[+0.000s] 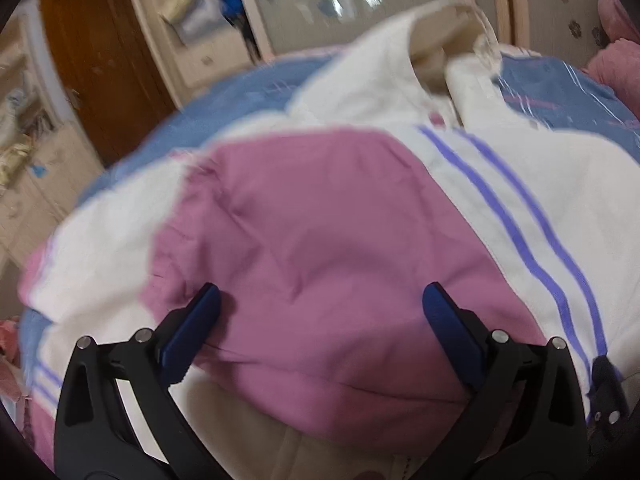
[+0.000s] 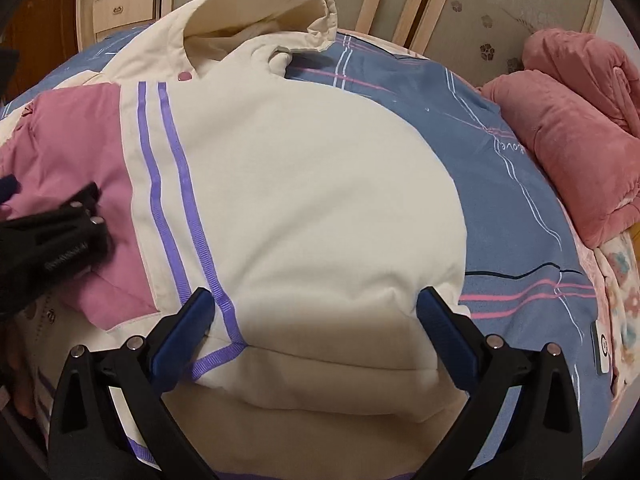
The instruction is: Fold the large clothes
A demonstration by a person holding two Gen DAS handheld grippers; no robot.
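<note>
A cream padded jacket (image 2: 320, 200) with pink panels (image 1: 320, 240) and two purple stripes (image 2: 172, 184) lies on the bed, hood (image 2: 260, 12) at the far end. My left gripper (image 1: 320, 300) is open, its blue fingers (image 1: 200, 320) spread over the pink panel folded across the jacket. My right gripper (image 2: 316, 304) is open, jaws spread over the cream folded part near its lower edge. The left gripper also shows at the left of the right wrist view (image 2: 60, 232).
The blue bedsheet (image 2: 500, 160) with pink and white lines lies under the jacket. A rolled pink blanket (image 2: 568, 152) sits at the right. A small white device (image 2: 602, 348) lies near the bed's right edge. Wardrobe doors (image 2: 440, 0) and a brown door (image 1: 100, 60) stand behind.
</note>
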